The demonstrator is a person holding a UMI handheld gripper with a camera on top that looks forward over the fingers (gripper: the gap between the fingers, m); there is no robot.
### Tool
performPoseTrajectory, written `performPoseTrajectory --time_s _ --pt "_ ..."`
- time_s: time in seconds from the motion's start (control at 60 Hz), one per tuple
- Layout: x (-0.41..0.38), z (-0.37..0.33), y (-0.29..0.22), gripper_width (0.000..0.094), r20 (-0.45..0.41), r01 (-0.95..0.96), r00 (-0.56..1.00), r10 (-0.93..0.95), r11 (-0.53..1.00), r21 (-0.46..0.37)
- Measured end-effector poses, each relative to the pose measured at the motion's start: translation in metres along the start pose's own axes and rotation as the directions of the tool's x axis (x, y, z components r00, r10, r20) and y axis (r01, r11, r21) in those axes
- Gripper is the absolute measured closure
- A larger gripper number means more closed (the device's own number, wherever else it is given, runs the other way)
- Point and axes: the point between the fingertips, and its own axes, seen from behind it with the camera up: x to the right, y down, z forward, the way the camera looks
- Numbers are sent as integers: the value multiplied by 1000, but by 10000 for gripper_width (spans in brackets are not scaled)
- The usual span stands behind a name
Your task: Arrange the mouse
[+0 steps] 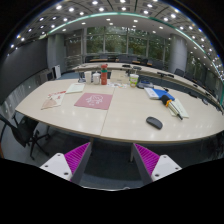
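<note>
Gripper pose: the gripper [112, 160] is held above the near edge of the table, looking forward and slightly down over the tabletop; the hand that holds it is not visible.
Fingers: two, at the bottom centre of the frame, spread wide apart, each with a magenta pad [77, 156] on its inner face.
Grasp: released; nothing is between the fingers and they touch nothing.
Mouse: one dark mouse [154, 122] lies on the table, right of the frame centre, beyond the right finger and well apart from it.
Table: one large light oval table [120, 118] fills the middle of the frame.
Pink sheet: one pink flat sheet [94, 100] lies left of centre, beyond the left finger.
Papers: some white papers [56, 98] lie at the left part of the table; I cannot count them exactly.
Far items: a green and red cup-like thing [133, 79] and small containers stand at the upper centre; their number is unclear.
Right side items: blue and yellow things [163, 95] lie at the upper right, too small to name.
Chairs: dark chairs [18, 128] stand at the left edge of the table.
</note>
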Motion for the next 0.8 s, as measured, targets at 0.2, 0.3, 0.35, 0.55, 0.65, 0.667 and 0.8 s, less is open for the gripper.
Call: performPoseTrajectory --time_s 0.2,0.3,0.35,0.55,0.65,0.667,0.8 --pt "120 68 28 73 -123 -16 992 12 999 -33" --pt "179 121 26 72 -158 11 987 -14 1000 -22" --pt "203 145 22 72 -174 18 985 -21 1000 -17" --pt "257 232 6 74 -153 -28 988 24 999 -21" --pt "268 261 -4 75 -130 -35 991 31 999 -22" --pt "268 265 -6 75 -122 -37 992 34 999 -20" --pt "270 291 -24 84 -80 -39 996 38 999 -9"
